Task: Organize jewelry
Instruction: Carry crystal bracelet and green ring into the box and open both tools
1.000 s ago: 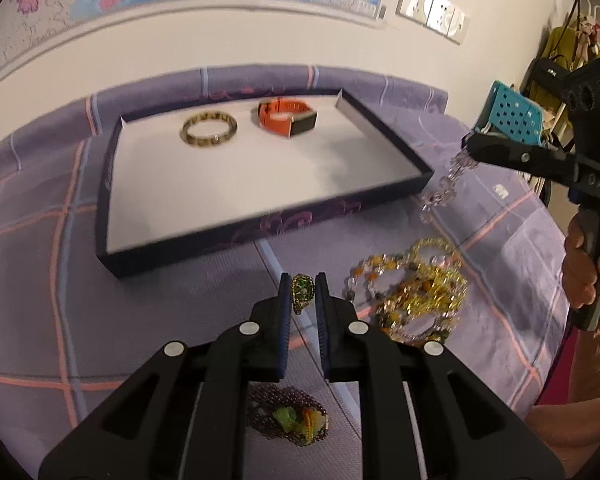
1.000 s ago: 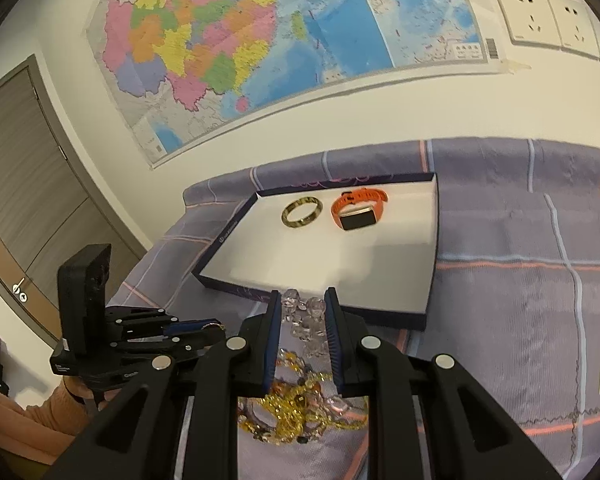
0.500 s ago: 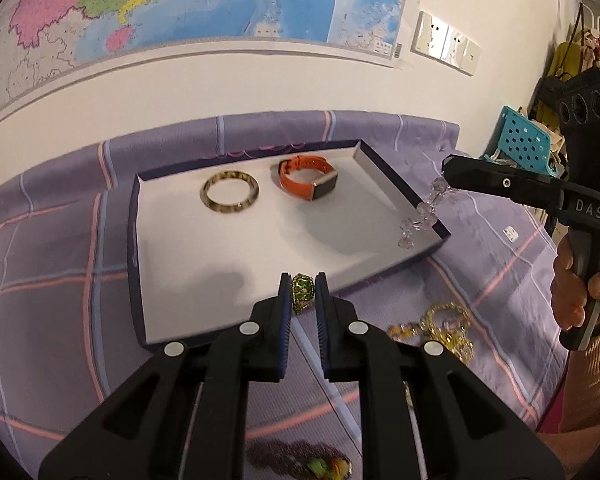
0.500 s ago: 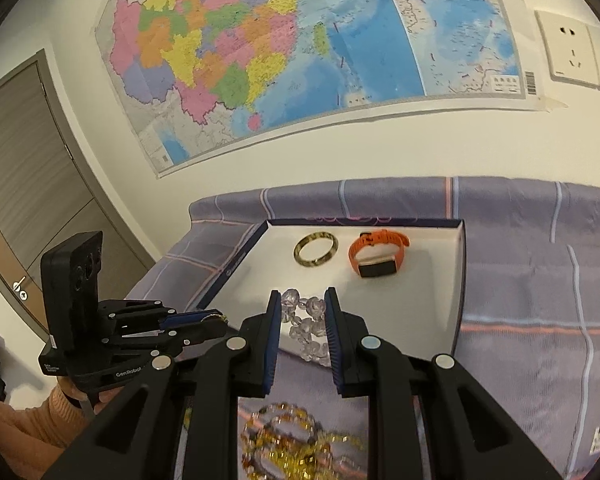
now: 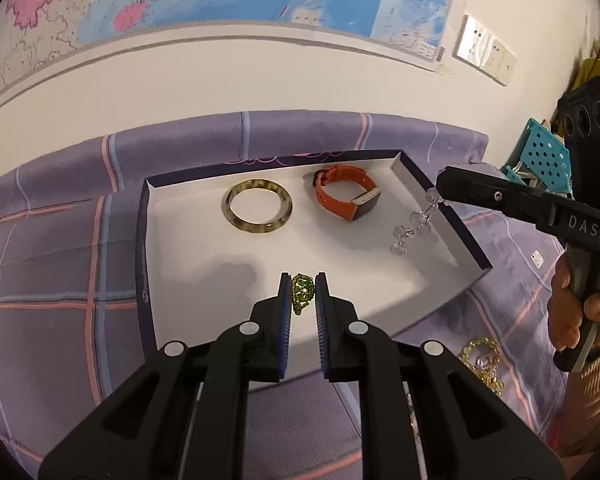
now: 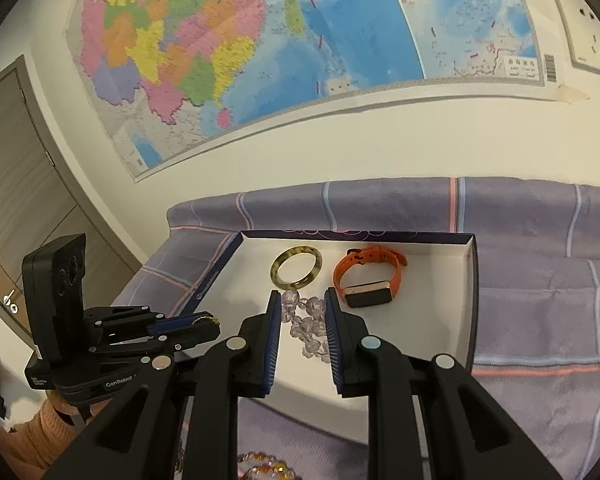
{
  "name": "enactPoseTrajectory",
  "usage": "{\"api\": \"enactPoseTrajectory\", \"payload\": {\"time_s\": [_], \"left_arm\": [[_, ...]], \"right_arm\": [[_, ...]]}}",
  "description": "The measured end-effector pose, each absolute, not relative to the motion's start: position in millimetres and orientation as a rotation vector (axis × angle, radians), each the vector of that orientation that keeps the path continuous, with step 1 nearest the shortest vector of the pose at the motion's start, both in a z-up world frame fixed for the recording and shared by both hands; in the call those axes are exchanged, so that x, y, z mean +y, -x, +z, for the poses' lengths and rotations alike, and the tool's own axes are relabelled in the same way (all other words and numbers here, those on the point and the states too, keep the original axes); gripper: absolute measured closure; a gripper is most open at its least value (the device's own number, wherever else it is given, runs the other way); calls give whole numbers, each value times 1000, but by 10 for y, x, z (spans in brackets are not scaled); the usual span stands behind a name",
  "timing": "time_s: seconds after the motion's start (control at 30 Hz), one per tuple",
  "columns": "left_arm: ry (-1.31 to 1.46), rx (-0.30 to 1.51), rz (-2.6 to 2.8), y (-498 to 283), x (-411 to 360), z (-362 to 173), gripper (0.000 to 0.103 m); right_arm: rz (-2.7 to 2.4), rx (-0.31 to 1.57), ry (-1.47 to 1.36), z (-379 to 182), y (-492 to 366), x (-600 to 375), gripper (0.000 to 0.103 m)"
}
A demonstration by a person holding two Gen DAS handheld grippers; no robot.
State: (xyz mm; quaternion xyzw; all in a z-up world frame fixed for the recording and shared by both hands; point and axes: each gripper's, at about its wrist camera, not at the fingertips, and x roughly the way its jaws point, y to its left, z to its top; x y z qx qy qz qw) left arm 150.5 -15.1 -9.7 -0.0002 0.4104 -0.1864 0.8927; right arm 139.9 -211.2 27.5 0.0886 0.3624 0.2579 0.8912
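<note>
Your left gripper clamps a green ring; your right gripper pinches a clear bead bracelet. "DAS" and "GenRobot" mark their bodies. Both now hang over the white tray, having risen from the cloth, near the bangle and orange watch.

Behind the purple plaid cloth you see a colourful wall map. Right of the map sit white wall sockets; left of it, a brown door.
</note>
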Motion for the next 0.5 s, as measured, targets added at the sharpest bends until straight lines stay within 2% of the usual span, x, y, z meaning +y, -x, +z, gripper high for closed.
{"api": "enactPoseTrajectory", "payload": {"time_s": [0.5], "left_arm": [[14,937,-352,-1888,-163,-329,91]], "right_arm": [[509,814,-191,10,-1699,-2022,83]]}}
